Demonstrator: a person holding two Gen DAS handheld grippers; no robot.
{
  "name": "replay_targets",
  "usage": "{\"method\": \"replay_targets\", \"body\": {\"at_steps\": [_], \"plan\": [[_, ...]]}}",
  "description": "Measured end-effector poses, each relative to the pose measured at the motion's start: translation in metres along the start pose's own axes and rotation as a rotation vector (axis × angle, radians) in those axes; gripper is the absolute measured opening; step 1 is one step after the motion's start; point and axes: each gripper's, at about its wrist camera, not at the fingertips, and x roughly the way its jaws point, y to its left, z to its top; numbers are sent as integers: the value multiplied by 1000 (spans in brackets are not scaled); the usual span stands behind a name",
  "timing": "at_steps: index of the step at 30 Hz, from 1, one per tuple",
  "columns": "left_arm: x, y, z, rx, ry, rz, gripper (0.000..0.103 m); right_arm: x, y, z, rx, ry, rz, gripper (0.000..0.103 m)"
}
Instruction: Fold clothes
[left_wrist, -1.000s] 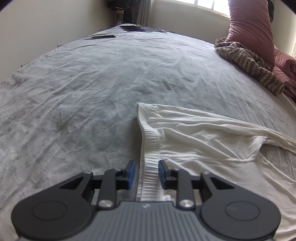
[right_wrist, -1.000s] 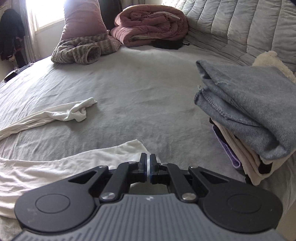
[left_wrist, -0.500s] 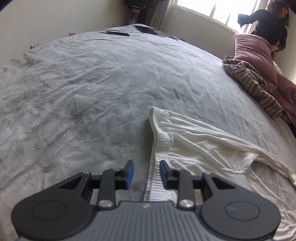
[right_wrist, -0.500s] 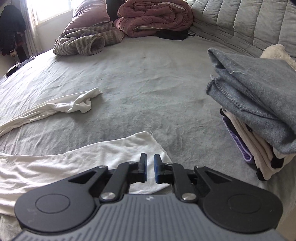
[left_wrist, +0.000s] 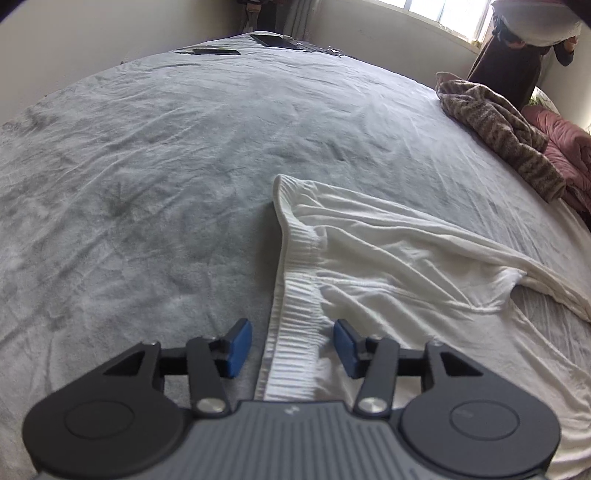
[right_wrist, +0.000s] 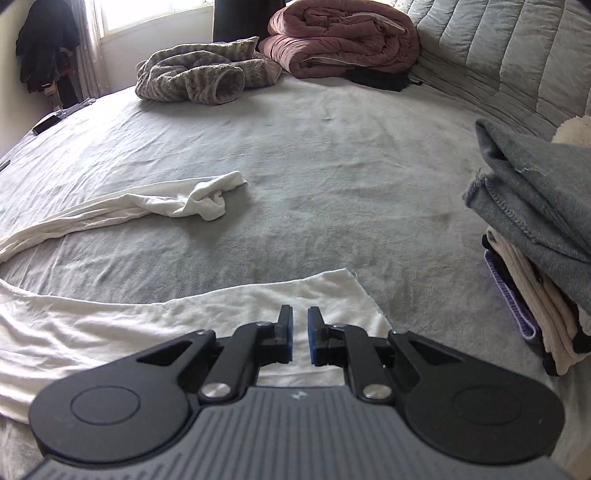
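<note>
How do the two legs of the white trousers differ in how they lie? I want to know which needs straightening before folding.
In the right wrist view, the far leg curves across the bed as a narrow twisted rope, its cuff bunched in a lump. The near leg lies wide and nearly flat, its cuff edge straight and spread beside the right gripper. Both are white, wrinkled, and rest on the bed untouched by the pads.

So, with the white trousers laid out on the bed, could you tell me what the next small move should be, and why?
Probably reach the right gripper across to the far trouser leg, which curves away with a bunched cuff, and pull it straight alongside the near leg. The left gripper, its jaws opening, straddles the waistband without pinching it, so both seem to have let go.
</note>
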Motion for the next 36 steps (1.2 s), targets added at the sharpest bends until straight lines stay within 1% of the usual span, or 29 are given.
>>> {"method": "replay_targets", "body": {"at_steps": [1, 2, 3, 4, 6, 13, 17, 20, 22, 25, 27, 31, 34, 36], "plan": [[1, -2, -1, 3, -5, 17, 30, 0, 0, 0, -1, -1, 1, 13], [0, -1, -1, -12, -8, 19, 24, -1, 1, 0, -3, -2, 2, 13], [-2, 1, -1, -34, -10, 16, 23, -1, 1, -1, -4, -3, 3, 13], [-4, 3, 0, -55, -11, 13, 23, -2, 1, -1, -4, -5, 3, 13], [-9, 7, 1, -60, -25, 31, 22, -2, 2, -1, -2, -9, 4, 13], [-21, 13, 2, -2, -67, 77, 22, -2, 5, -1, -10, -8, 17, 13], [-26, 18, 6, 2, -93, 112, 22, -2, 5, -1, -15, -5, 17, 13], [-19, 22, 4, -17, -56, 70, 22, -1, 8, -2, -20, 1, 16, 13], [-14, 21, 1, -22, -29, 55, 22, 0, 11, -2, -27, 4, 20, 13], [-13, 25, 0, -31, 1, 7, 25, 1, 15, -3, -38, 7, 28, 13], [-16, 34, 1, -71, 24, -16, 43, 1, 18, -3, -45, 8, 30, 13], [-28, 58, -2, -208, 43, -55, 43, 3, 21, -3, -55, 14, 37, 13], [-36, 66, -8, -248, 53, -77, 43, 5, 27, -2, -68, 16, 44, 13], [-36, 64, -14, -261, 71, -123, 43, 6, 31, -3, -81, 18, 49, 13]]}}
